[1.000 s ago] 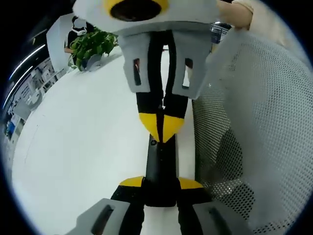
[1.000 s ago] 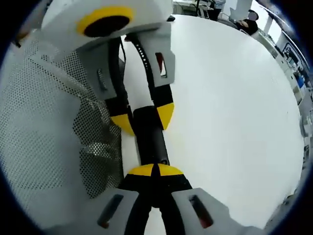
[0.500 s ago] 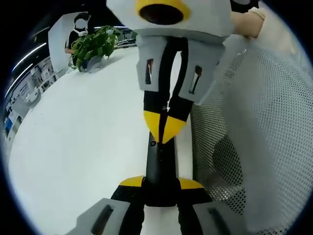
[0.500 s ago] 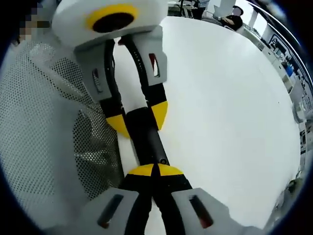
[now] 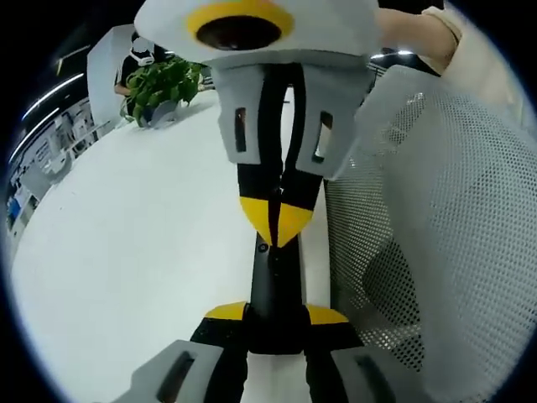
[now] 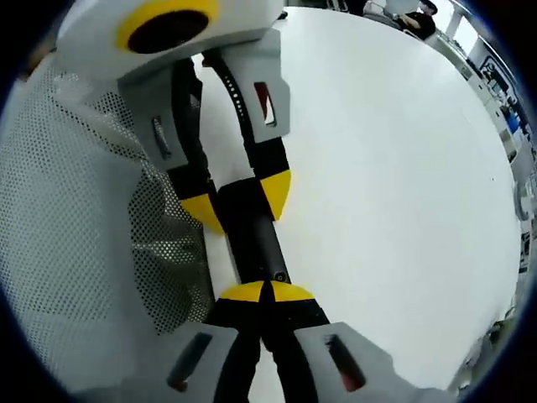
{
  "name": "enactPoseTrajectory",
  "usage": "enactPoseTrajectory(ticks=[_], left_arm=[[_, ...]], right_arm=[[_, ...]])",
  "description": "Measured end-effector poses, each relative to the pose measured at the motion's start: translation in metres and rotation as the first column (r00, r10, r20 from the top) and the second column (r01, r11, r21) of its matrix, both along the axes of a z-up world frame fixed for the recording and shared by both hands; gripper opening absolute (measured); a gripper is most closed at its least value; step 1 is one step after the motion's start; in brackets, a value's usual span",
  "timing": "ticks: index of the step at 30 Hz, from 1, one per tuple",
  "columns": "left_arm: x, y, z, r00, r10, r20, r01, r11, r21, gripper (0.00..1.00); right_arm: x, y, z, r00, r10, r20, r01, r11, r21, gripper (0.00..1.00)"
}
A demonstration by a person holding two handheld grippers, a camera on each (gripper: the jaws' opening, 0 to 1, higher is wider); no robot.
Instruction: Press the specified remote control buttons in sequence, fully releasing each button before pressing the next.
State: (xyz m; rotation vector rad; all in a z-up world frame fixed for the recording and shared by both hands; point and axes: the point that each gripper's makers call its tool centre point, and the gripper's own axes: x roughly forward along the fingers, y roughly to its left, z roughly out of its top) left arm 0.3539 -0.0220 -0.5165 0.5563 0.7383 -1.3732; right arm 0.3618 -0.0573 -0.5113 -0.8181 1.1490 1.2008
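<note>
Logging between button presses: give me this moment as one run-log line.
left hand-held gripper: shut on remote control | right hand-held gripper: shut, tips on remote | table: white | mesh sleeve alongside

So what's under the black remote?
The white table lies under the black remote. The left gripper clamps its near end, hiding that part; the right gripper presses on top.

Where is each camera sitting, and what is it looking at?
Left gripper view: rides the left gripper, looking along the black remote at the right gripper; a hand and mesh sleeve show.
Right gripper view: rides the right gripper, facing the left gripper that clamps the remote; the sleeve shows.
Shared: remote, white table, both grippers.
</note>
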Motion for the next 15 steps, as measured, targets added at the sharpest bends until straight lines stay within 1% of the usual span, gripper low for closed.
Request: enactPoseTrajectory(ticks=[4, 8, 10, 11, 15], left_arm=[[-0.0001, 0.0000, 0.0001, 1.000, -0.005, 0.001, 0.005, 1.000, 0.000, 0.24], [0.0002, 0.0000, 0.0002, 1.000, -0.009, -0.005, 0.009, 1.000, -0.002, 0.24], [0.0002, 0.0000, 0.0000, 1.000, -0.012, -0.004, 0.012, 1.000, 0.001, 0.24], [0.0002, 0.0001, -0.0002, 1.000, -0.015, -0.003, 0.015, 1.000, 0.003, 0.24], [0.0003, 0.0002, -0.0003, 1.000, -0.020, -0.007, 0.020, 1.000, 0.005, 0.24]], right_arm=[[0.0006, -0.0006, 0.0001, 0.998, -0.070, -0.001, 0.070, 0.996, 0.055, 0.00], [0.0002, -0.0017, 0.0004, 0.992, -0.119, 0.029, 0.115, 0.987, 0.116, 0.00], [0.0008, -0.0014, 0.0007, 0.982, -0.188, 0.033, 0.181, 0.972, 0.149, 0.00], [0.0013, -0.0018, 0.0007, 0.978, -0.205, 0.043, 0.196, 0.967, 0.164, 0.00], [-0.0008, -0.0022, 0.0010, 0.979, -0.188, 0.082, 0.170, 0.967, 0.190, 0.00]])
